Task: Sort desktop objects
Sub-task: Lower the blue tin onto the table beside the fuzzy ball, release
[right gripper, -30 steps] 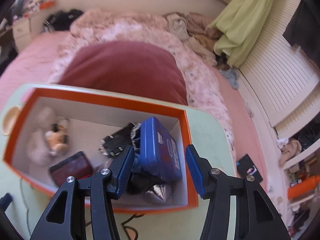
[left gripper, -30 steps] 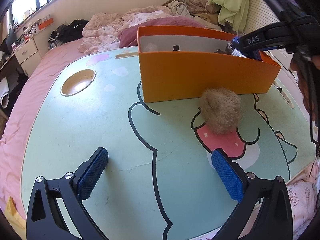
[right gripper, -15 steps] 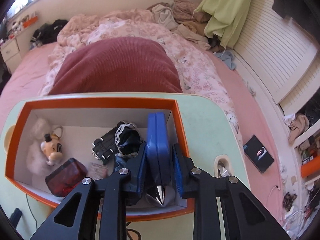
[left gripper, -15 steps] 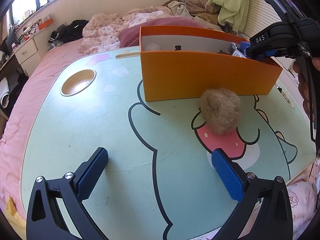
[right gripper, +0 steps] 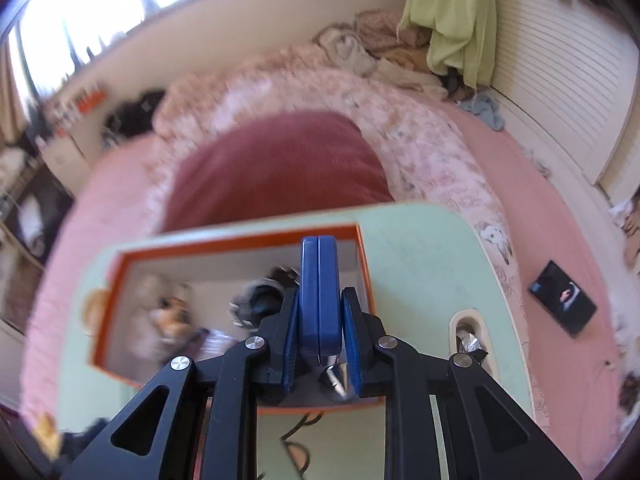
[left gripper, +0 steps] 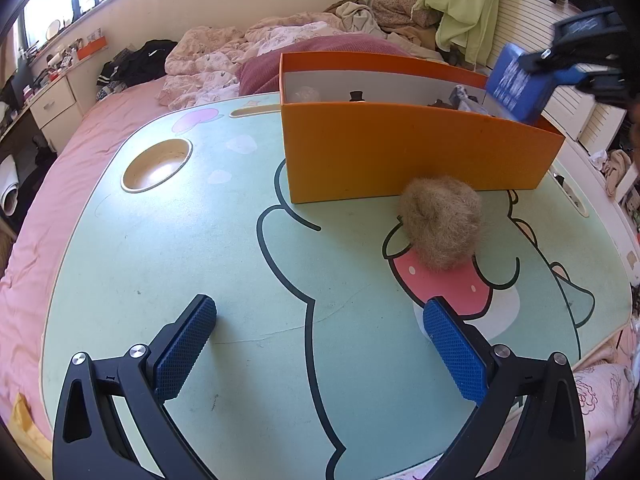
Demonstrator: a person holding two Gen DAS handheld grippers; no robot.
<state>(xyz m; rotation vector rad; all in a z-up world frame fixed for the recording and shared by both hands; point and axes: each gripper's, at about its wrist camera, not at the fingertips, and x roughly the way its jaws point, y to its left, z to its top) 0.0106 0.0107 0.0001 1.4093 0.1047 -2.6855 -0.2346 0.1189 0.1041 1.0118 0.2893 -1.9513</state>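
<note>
1. A bedroom: a pink bed (left gripper: 60,208) carries a mint-green lap table (left gripper: 192,248) printed with a cartoon figure; rumpled bedding and a maroon pillow (right gripper: 276,168) lie behind it.
2. At the table's left, a round cup recess (left gripper: 157,165) is sunk into the top.
3. The left gripper (left gripper: 320,340) hangs low over the table's near half, jaws spread wide, nothing between its blue pads, pointing down at the bare print.
4. Ahead of its right pad, a tan fur ball (left gripper: 442,222) sits on the table, just in front of the box wall and close to touching it.
5. An orange box (left gripper: 400,156) stands at the back of the table, open on top; inside, blurred, are a small doll at the left and dark items toward the right.
6. At the right, the right gripper (right gripper: 320,340) has just been closing and now pinches a blue case (right gripper: 319,292) edge-on between its pads.
7. The case is up above the box's right end, clear of the rim.
8. A silver cone (right gripper: 338,380) lies in the box below the case.
</note>
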